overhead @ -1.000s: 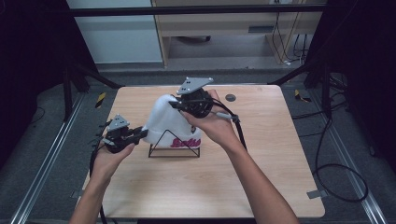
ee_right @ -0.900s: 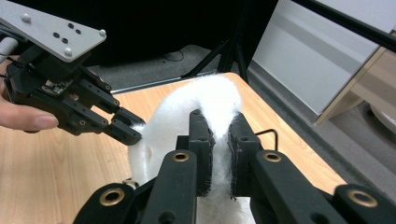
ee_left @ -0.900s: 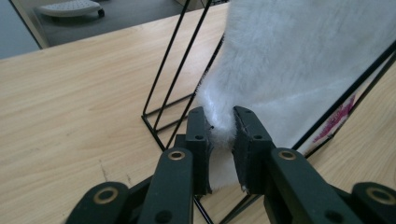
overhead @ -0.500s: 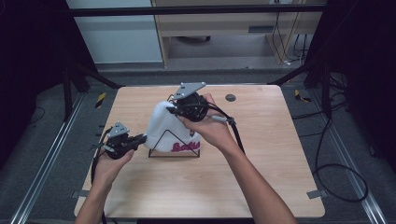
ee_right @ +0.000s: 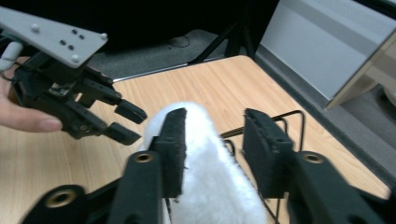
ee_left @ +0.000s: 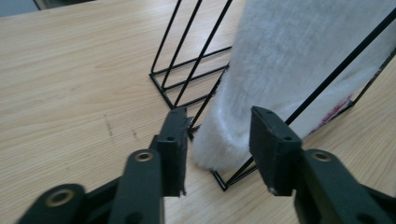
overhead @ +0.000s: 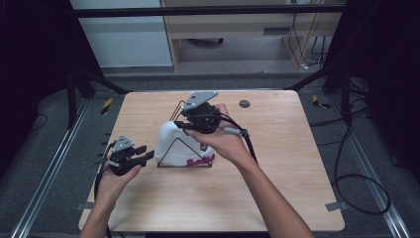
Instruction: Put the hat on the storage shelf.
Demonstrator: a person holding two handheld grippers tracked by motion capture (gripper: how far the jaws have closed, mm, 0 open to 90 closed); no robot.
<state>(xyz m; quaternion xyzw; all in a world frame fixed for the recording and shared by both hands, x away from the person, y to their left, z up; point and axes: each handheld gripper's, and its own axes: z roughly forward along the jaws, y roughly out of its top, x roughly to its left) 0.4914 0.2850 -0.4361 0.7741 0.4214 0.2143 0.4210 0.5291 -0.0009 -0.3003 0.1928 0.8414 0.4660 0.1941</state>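
A white fluffy cloth item (overhead: 174, 144) with red lettering is draped over a black wire rack (overhead: 176, 106) in the middle of the wooden table (overhead: 277, 188). My left gripper (overhead: 146, 154) sits just left of it, low over the table. Its jaws have just been opening. In the left gripper view (ee_left: 218, 133) the item's lower corner (ee_left: 280, 65) lies between and beyond the pads, which do not press on it. My right gripper (overhead: 181, 124) hovers over the item's top, and its jaws have also just been opening. They straddle the fluffy crest (ee_right: 210, 186) without squeezing it.
A small dark disc (overhead: 244, 103) lies near the table's far edge. Black cables (overhead: 356, 178) trail over the floor to the right. The left gripper (ee_right: 127, 122) appears close by in the right gripper view. Bare wood stretches in front of the rack.
Both grippers' jaws have parted from the white item. The item has sunk lower on the wire rack. My left hand has dropped slightly toward the table.
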